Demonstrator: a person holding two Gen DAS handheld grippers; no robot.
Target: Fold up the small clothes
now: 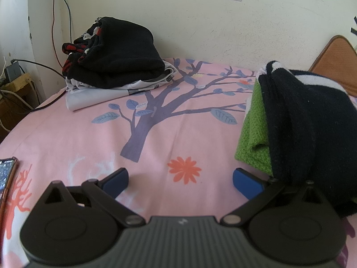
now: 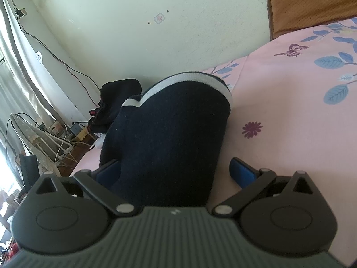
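Pink floral bedsheet (image 1: 67, 138) carries everything. Both hand-held grippers, left (image 1: 180, 178) and right (image 2: 176, 172), stand wide, gripping nothing. Risk: navy knit garment (image 2: 169, 129), unsecured between right's fingers, may slide and unfold.

pink tree-print bed sheet (image 1: 67, 138); on it: black-and-white clothes pile (image 1: 116, 67), green-navy stack (image 1: 290, 116), phone (image 1: 6, 174).

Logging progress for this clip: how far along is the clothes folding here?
Looks well advanced. Done: a folded pile, black garment on a white one, sits by the wall. In hand: nothing gripped; the navy white-striped garment lies between the open right gripper, atop a green knit. The left gripper is open over the pink sheet. Left: no loose clothes visible.
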